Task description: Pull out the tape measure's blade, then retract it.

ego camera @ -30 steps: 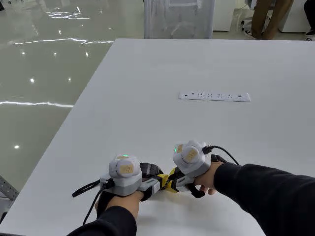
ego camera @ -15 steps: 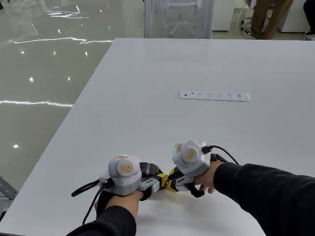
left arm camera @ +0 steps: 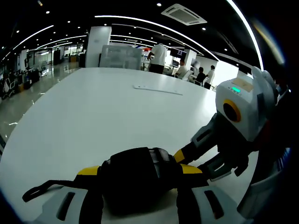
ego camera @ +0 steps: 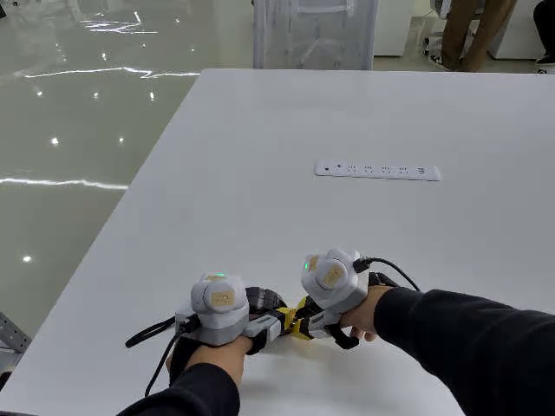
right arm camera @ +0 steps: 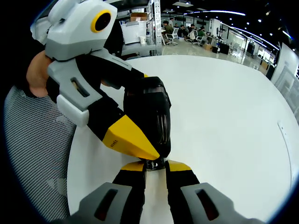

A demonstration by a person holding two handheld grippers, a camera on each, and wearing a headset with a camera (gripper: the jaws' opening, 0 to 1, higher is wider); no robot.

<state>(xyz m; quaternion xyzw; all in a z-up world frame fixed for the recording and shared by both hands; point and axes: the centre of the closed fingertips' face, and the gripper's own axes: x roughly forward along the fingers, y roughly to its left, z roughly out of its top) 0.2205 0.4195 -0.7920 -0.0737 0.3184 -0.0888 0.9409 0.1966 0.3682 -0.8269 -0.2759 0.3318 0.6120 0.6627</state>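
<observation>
**Tape measure (left arm camera: 135, 186) gripped at both ends, blade not yet drawn**

The left gripper (left arm camera: 140, 169) has its jaws pressed onto the black-and-yellow case, which sits squarely between them. The right gripper (right arm camera: 156, 171) meets it nose to nose, jaws pinched nearly together on a small metal piece at the case mouth, judged to be the blade tip (right arm camera: 155, 163).

That hold looks slim. A sideways tug could let the tip slip free and snap back, and a hard pull could twist the case in the left jaws. Both grippers work close to the near edge of the table (ego camera: 260, 191), so a dropped case might go over it.

A black strap (left arm camera: 39, 191) trails out beside the left jaws and could snag, and a cable (ego camera: 395, 267) loops behind the right gripper.

Ahead of the jaws the tabletop is bare up to a power strip (ego camera: 377, 171), well apart. Beyond the far edge stand what looks like a plastic-wrapped chair (ego camera: 316, 30) and, farther off, people (left arm camera: 161, 56).
</observation>
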